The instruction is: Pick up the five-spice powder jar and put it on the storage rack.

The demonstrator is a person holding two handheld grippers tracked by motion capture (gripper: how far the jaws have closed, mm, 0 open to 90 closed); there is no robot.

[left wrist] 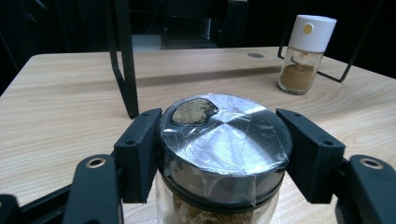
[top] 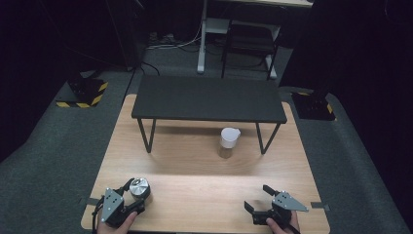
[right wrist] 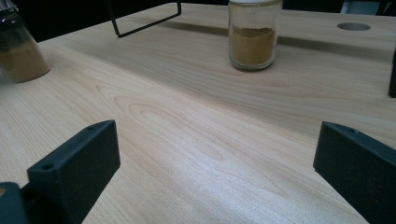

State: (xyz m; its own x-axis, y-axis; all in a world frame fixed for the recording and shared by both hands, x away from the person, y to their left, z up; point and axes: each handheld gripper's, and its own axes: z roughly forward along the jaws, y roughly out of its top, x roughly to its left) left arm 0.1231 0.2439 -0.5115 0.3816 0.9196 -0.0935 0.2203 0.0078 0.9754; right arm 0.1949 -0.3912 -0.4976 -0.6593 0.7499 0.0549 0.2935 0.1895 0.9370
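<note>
Jar (left wrist: 223, 154) base (cut off) unseen

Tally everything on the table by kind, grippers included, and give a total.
Spice jars: 2, a metal-lidded jar between the left jaws and a white-capped jar under the shelf
Black shelf: 1
Grippers: 2, left gripper and right gripper
Total: 5
</note>
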